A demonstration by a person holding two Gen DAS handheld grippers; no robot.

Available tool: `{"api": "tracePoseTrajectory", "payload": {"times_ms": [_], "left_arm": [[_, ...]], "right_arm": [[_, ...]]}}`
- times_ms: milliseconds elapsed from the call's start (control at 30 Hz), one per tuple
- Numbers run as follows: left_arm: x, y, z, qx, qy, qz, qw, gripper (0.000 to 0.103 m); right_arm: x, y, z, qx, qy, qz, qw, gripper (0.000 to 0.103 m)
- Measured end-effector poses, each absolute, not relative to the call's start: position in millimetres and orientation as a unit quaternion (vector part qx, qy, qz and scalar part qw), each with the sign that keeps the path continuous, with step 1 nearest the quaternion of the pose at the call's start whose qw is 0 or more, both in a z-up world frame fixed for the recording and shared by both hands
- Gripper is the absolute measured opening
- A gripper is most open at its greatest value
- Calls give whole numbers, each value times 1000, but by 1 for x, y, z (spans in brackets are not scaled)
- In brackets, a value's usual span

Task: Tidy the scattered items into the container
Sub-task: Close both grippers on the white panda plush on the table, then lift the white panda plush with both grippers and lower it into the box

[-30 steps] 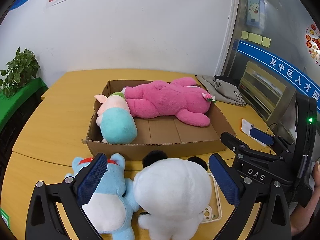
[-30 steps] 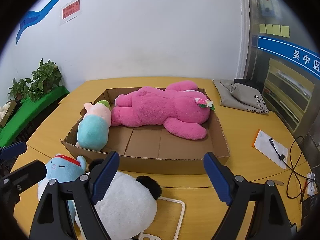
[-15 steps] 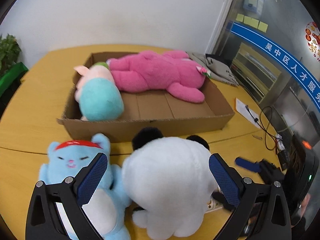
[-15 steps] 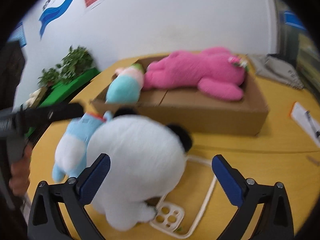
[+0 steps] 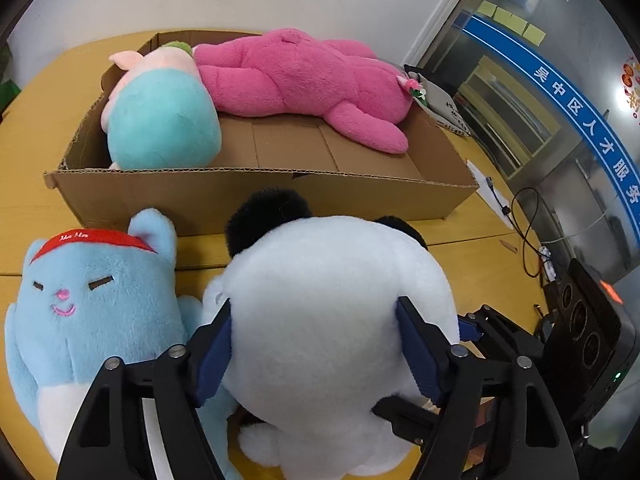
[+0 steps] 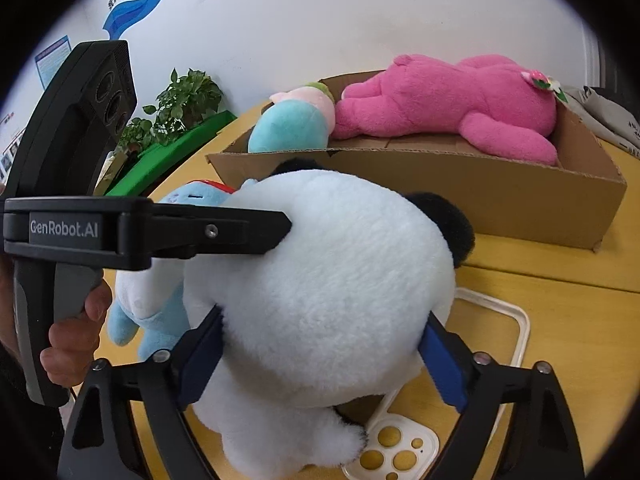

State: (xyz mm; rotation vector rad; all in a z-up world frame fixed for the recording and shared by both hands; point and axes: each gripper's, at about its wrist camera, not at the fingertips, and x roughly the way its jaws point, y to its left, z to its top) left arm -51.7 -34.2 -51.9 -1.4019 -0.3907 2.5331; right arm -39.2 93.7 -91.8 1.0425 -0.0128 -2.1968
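Two plush toys lie outside the cardboard box point(image 5: 256, 196) on a yellow table point(image 5: 32, 120) by a white wall. Both grippers' jaws are closing, pads pressing the panda plush point(image 5: 332, 312): left gripper point(image 5: 316, 344), right gripper point(image 6: 320, 356). A blue cat plush point(image 5: 88, 300) crowds beside. Only the right view shows the potted plant point(image 6: 180, 100).

Left wrist view peers steeply down along its claw point(image 5: 316, 344), right up against the white panda plush point(image 5: 332, 320), cardboard box point(image 5: 256, 196) beyond. Right wrist view, just as near, meets the panda from the other flank. Both share panda, box, pink plush point(image 6: 452, 108) and yellow worktop point(image 6: 552, 300).
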Motion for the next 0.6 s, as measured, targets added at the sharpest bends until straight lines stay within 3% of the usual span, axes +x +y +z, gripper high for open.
{"api": "tracePoseTrajectory", "payload": {"times_ms": [267,600], "left_arm": [[-36,-32,-40,-466,-145,866,112,67],[-31,-17,52,-383,-111,908,126,66]], "right_arm": [[-32,102,-86,385,-19,-850,360,63],[-28,121,-15,307,-23,-877,368,61]]}}
